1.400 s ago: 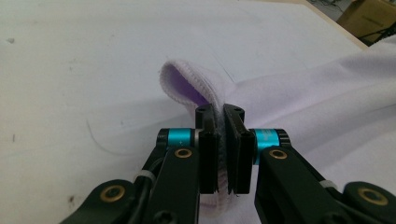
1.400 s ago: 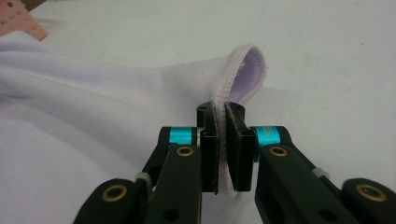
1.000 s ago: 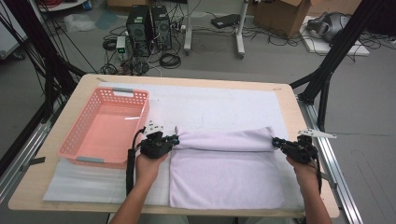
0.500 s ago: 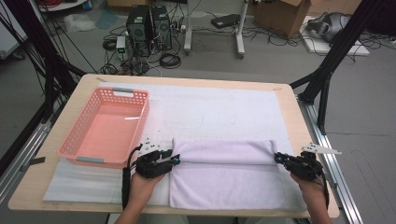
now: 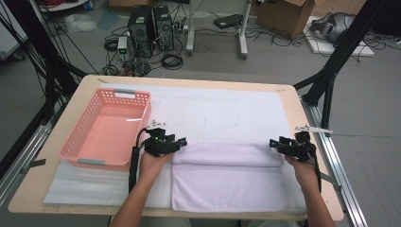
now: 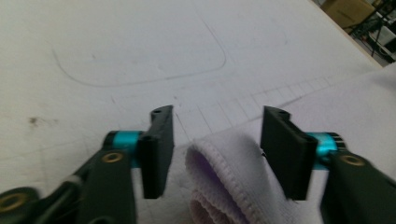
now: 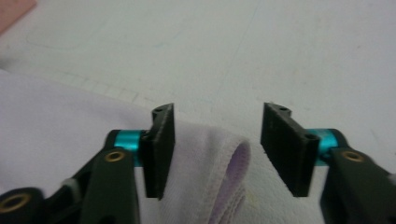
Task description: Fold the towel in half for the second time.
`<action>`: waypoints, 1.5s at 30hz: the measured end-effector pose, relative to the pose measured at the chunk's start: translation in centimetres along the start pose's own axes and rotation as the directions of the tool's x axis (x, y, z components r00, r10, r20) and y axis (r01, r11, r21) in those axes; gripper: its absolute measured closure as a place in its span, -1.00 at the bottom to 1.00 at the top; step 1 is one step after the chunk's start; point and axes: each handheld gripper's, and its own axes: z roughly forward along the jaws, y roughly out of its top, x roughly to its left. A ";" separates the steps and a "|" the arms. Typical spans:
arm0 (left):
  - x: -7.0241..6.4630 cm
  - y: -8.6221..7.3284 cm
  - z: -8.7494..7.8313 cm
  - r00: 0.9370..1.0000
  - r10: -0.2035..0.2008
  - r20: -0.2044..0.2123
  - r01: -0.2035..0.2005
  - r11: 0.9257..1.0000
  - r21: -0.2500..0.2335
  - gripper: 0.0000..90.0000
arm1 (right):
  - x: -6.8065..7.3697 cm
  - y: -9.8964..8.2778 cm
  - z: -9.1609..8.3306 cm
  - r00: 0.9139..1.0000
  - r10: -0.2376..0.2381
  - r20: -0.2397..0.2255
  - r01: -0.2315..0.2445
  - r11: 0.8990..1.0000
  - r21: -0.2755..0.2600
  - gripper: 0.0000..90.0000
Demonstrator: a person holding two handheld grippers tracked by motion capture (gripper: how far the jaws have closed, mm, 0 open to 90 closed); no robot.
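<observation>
**Jaws parted at both ends of the towel's fold**

A folded lilac towel (image 5: 231,177) is seen lying on the white mat (image 5: 222,111) along the near edge of the table (image 5: 293,101), its rolled fold running across the table, toward the near right corner. The left gripper (image 5: 181,143) is held at the left end of that fold, the right gripper (image 5: 273,143) at the right end, each carried in a hand entering from the near edge.

In the left gripper view the left gripper (image 6: 216,147) is shown with its jaws parted, and they have just been closing a little after springing wide; the towel's (image 6: 224,172) folded corner lies between them, and a gap is seen on the left side, so nothing is pinched. The right-hand pad is met closely by the cloth, though a press cannot be told.

In the right gripper view the right gripper (image 7: 216,147) is likewise shown with its jaws apart, having just been opening; the towel's (image 7: 205,158) looped end lies between them, close to the left pad, with clear space left before the right pad. No grip is made here.

A pink basket (image 5: 75,146) is set on the left side of the table, just beside the left gripper, near the near left corner
</observation>
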 end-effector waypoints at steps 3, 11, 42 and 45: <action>-0.5 -0.2 -0.1 0.999 0.033 0.000 -0.033 0.999 0.023 0.81 | -0.1 -0.1 0.0 1.000 -0.017 -0.018 0.017 1.000 0.008 0.77; -2.1 -0.5 -3.3 0.996 0.085 0.039 -0.080 0.990 -0.114 0.85 | 0.3 -2.2 -3.1 0.997 -0.071 -0.040 0.067 0.992 -0.110 0.86; -4.8 -7.8 -7.7 0.985 0.156 0.076 -0.151 0.986 -0.067 0.86 | 3.1 -8.1 -7.1 0.986 -0.151 -0.065 0.145 0.985 -0.089 0.85; -5.0 -7.8 -8.7 0.983 0.156 0.100 -0.146 0.984 -0.106 0.86 | 3.2 -8.4 -8.2 0.983 -0.164 -0.077 0.155 0.981 -0.118 0.86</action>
